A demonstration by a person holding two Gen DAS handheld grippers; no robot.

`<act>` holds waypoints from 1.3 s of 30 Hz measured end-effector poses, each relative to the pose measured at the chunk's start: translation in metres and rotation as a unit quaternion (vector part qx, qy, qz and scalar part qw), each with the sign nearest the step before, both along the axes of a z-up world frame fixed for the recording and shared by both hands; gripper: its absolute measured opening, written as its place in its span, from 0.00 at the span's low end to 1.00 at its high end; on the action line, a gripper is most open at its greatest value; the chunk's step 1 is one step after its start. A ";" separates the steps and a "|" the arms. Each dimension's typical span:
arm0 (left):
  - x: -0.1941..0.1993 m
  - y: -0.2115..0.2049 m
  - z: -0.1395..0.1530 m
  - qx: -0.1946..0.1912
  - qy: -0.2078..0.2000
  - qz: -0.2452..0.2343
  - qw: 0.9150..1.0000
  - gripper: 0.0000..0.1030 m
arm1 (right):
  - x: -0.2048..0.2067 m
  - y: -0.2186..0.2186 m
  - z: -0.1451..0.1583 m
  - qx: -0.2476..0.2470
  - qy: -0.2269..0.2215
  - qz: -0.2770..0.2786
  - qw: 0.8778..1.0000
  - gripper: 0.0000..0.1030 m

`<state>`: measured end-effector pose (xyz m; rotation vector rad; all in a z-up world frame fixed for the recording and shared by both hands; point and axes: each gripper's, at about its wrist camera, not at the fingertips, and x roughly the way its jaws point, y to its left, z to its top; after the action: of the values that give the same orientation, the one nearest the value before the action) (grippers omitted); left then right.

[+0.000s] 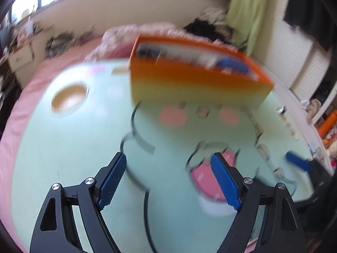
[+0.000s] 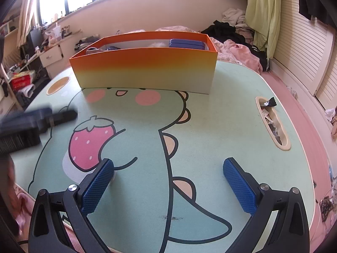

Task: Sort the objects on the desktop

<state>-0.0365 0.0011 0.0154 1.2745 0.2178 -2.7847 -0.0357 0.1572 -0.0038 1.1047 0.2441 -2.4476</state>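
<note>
An orange-to-yellow box stands at the far side of the green cartoon table. It holds a blue case and other items. The box also shows, blurred, in the left wrist view. My left gripper is open and empty, low over the table. It shows blurred at the left of the right wrist view. My right gripper is open and empty near the front edge. One blue finger of it shows at the right of the left wrist view.
A slot in the table's right side holds wrappers and small items. A round cup recess sits at the far left. A pink bed with clothes lies behind the table. A cluttered desk stands at the left.
</note>
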 end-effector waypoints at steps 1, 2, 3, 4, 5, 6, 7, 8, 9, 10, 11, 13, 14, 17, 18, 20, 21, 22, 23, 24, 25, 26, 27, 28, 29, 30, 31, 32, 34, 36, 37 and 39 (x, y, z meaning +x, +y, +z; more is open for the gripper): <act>0.005 0.005 -0.002 -0.026 0.010 0.005 1.000 0.84 | 0.001 -0.001 0.000 0.001 0.001 0.000 1.000 1.00; 0.004 0.009 -0.006 -0.041 0.002 0.008 0.999 0.85 | 0.000 0.000 0.001 0.000 0.001 0.000 1.000 1.00; 0.006 0.014 -0.008 -0.061 0.001 0.009 0.998 0.89 | 0.000 -0.001 0.000 0.000 0.002 0.000 1.000 1.00; 0.008 0.017 -0.010 -0.061 0.002 0.004 0.998 0.97 | 0.001 -0.002 0.001 0.001 0.002 0.001 1.000 1.00; 0.008 0.018 -0.011 -0.061 0.003 0.009 0.998 0.99 | 0.001 -0.003 0.001 -0.001 0.002 0.002 1.000 1.00; 0.010 0.016 -0.013 -0.058 0.005 0.014 0.998 1.00 | 0.001 -0.004 0.001 0.001 0.001 0.002 1.000 1.00; 0.011 0.016 -0.013 -0.059 0.008 0.014 0.998 1.00 | 0.001 -0.006 0.001 0.001 0.002 0.002 1.000 1.00; 0.012 0.016 -0.013 -0.059 0.011 0.015 0.998 1.00 | 0.002 -0.007 0.001 0.001 0.002 0.002 1.000 1.00; 0.013 0.016 -0.013 -0.059 0.014 0.013 0.998 1.00 | 0.001 -0.006 0.000 0.001 0.002 0.002 1.000 1.00; 0.014 0.015 -0.014 -0.059 0.015 0.012 0.998 1.00 | 0.002 -0.007 0.001 0.001 0.002 0.002 1.000 1.00; 0.014 0.014 -0.014 -0.059 0.017 0.011 0.998 1.00 | 0.001 -0.006 0.000 0.001 0.002 0.002 1.000 1.00; 0.015 0.014 -0.014 -0.059 0.017 0.010 0.998 1.00 | 0.002 -0.007 0.001 0.001 0.002 0.002 1.000 1.00; 0.015 0.014 -0.014 -0.059 0.016 0.009 0.998 1.00 | 0.001 -0.006 0.000 0.001 0.002 0.002 1.000 1.00; 0.018 0.017 -0.013 -0.059 0.016 0.007 0.998 1.00 | 0.001 -0.005 0.000 0.001 0.002 0.002 1.000 1.00; 0.018 0.017 -0.013 -0.060 0.015 0.007 0.998 1.00 | 0.001 -0.005 0.000 0.001 0.002 0.002 1.000 1.00; 0.018 0.016 -0.013 -0.059 0.014 0.007 0.998 1.00 | 0.002 -0.006 0.001 0.000 0.002 0.003 1.000 1.00; 0.019 0.016 -0.013 -0.059 0.014 0.007 0.998 1.00 | 0.001 -0.005 0.000 0.001 0.002 0.002 1.000 1.00; 0.019 0.015 -0.013 -0.059 0.013 0.007 0.998 1.00 | 0.002 -0.007 0.001 0.000 0.001 0.002 1.000 1.00; 0.018 0.015 -0.012 -0.060 0.012 0.007 0.998 1.00 | 0.002 -0.006 0.000 0.000 0.001 0.003 1.000 1.00; 0.019 0.015 -0.012 -0.060 0.009 0.008 0.998 1.00 | 0.002 -0.006 0.001 0.000 0.002 0.003 1.000 1.00; 0.018 0.015 -0.012 -0.058 0.006 0.007 0.998 1.00 | 0.002 -0.007 0.001 0.001 0.002 0.003 1.000 1.00; 0.016 0.014 -0.012 -0.058 0.003 0.006 0.998 1.00 | 0.002 -0.007 0.001 0.001 0.002 0.002 1.000 1.00; 0.015 0.013 -0.012 -0.057 -0.002 0.007 0.998 1.00 | 0.002 -0.006 0.001 0.000 0.002 0.002 1.000 1.00; 0.015 0.013 -0.011 -0.056 -0.008 0.008 0.998 1.00 | 0.002 -0.007 0.001 0.000 0.002 0.002 1.000 1.00; 0.014 0.013 -0.011 -0.056 -0.012 0.010 0.998 1.00 | 0.002 -0.007 0.001 0.000 0.002 0.002 1.000 1.00; 0.014 0.013 -0.011 -0.056 -0.013 0.012 0.998 1.00 | 0.002 -0.007 0.001 0.000 0.002 0.002 1.000 1.00; 0.014 0.013 -0.011 -0.056 -0.015 0.017 0.998 1.00 | 0.002 -0.006 0.001 0.000 0.002 0.002 1.000 1.00; 0.015 0.013 -0.011 -0.056 -0.016 0.020 0.998 1.00 | 0.002 -0.007 0.001 0.000 0.002 0.002 1.000 1.00; 0.014 0.012 -0.010 -0.054 -0.025 0.025 0.998 1.00 | 0.002 -0.007 0.001 0.000 0.002 0.002 1.000 1.00; 0.014 0.011 -0.009 -0.054 -0.027 0.031 0.998 1.00 | 0.002 -0.006 0.000 0.000 0.002 0.002 1.000 1.00; 0.016 0.012 -0.010 -0.055 -0.023 0.034 0.998 1.00 | 0.002 -0.007 0.001 0.001 0.002 0.002 1.000 1.00; 0.017 0.012 -0.010 -0.056 -0.017 0.037 0.998 1.00 | 0.002 -0.006 0.000 0.001 0.002 0.002 1.000 1.00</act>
<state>-0.0191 0.0135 0.0051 1.2589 0.1035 -2.6710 -0.0339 0.1516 -0.0034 1.0991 0.2486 -2.4461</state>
